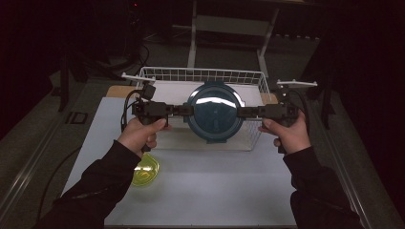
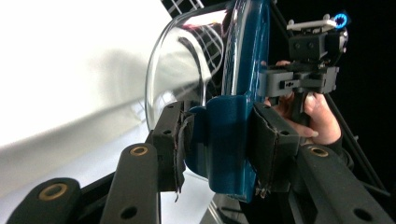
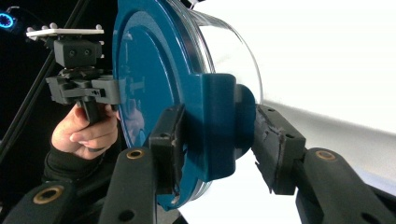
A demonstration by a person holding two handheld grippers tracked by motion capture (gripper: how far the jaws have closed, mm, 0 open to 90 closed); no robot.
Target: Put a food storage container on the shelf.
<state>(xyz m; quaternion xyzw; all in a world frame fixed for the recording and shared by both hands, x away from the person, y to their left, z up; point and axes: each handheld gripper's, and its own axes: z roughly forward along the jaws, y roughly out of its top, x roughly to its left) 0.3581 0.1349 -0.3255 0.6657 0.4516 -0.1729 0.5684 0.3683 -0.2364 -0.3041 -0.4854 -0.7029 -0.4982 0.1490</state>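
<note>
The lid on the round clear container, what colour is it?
Dark teal blue; the plastic lid shows best in the right gripper view.

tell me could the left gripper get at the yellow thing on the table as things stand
Probably not right now. The left gripper is clamped on a side clip of the blue-lidded container, held up jointly with the right gripper. The yellow thing lies under the left forearm, otherwise unobstructed.
</note>
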